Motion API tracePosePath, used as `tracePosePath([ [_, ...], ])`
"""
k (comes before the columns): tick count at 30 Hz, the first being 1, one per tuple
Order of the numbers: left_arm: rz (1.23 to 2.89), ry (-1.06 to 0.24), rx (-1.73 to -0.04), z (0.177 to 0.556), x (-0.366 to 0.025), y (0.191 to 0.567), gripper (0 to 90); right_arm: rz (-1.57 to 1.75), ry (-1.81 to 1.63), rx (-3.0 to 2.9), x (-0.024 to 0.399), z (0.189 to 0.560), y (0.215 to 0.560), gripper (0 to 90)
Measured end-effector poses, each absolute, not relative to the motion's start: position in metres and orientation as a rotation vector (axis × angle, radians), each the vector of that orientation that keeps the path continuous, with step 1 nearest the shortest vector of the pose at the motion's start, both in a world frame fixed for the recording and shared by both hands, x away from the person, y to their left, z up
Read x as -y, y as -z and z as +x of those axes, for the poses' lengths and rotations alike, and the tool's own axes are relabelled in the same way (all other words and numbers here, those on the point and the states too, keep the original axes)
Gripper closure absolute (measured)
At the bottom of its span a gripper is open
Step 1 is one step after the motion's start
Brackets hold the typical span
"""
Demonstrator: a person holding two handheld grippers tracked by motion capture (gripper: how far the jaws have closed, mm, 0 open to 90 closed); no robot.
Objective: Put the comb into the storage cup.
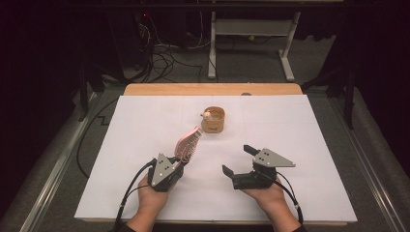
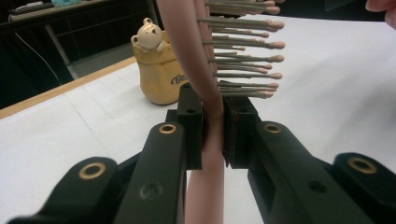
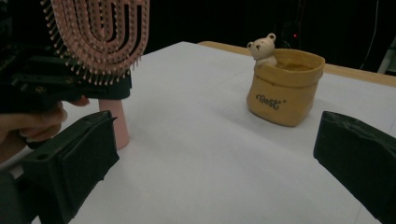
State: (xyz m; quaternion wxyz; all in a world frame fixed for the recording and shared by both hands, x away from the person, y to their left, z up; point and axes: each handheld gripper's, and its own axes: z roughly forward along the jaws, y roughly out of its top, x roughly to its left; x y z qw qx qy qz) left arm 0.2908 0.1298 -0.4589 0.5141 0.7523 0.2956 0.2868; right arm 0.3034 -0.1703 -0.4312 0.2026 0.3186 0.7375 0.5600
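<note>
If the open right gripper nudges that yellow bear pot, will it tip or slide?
The yellow bear pot looks squat with a broad base, so it will probably slide rather than tip. It seems glazed and hard, likely fragile. The bear figure on its rim could chip.

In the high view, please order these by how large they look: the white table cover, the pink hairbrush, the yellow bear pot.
1. White table cover, by far the largest.
2. Pink hairbrush, though the left gripper hides its handle.
3. Yellow bear pot, close to the hairbrush in size, so this ranking is unsure.

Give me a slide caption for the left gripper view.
Left claw shut on the pink hairbrush handle, bristles up, yellow bear pot behind on the white table.
</note>
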Motion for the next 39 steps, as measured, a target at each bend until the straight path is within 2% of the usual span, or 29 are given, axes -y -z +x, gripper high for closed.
tracePosePath([
  [16, 1.803, -0.692, -0.706, 0.289, -0.124, 0.46, 78.9, 0.824, -1.612, -2.07, 0.137, 0.309, 0.411, 0.2],
  [39, 1.783, -0.732, -0.697, 0.286, -0.117, 0.461, 78.9, 0.788, -1.699, -2.076, 0.1, 0.309, 0.403, 0.1],
])
